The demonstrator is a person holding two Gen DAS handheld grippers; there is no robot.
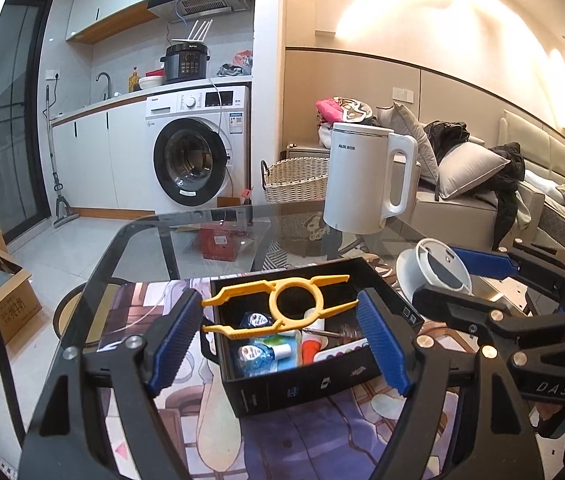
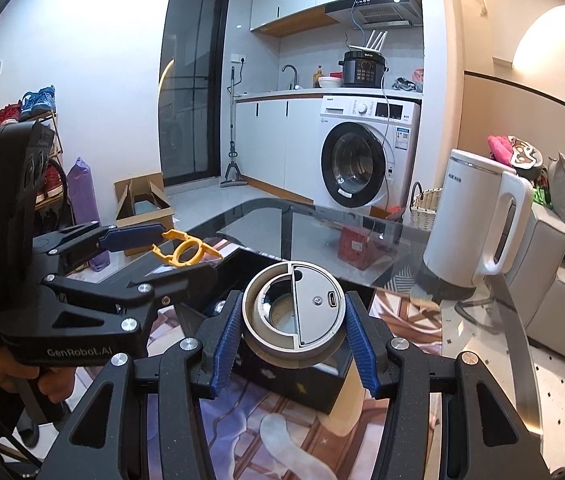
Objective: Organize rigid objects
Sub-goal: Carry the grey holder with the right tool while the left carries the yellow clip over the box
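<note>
Yellow tool spans the left hand-held gripper, pads gripping its ends.

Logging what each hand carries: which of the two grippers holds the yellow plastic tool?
The left gripper: the yellow tool spans its blue jaws above the black box. The right gripper clamps a round grey disc.

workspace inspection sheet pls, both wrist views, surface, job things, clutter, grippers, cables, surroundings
surface: glass table with a printed mat on it
job's things: open black box on the mat, holding small bottles and a paint palette; yellow plastic tool; round grey device
clutter: white kettle on the glass
grippers: left gripper shut on the yellow plastic tool, over the box; right gripper shut on the round grey device
cables: thin wire hanging down the washing machine
surroundings: wicker basket, sofa with cushions, cardboard box on the floor
</note>
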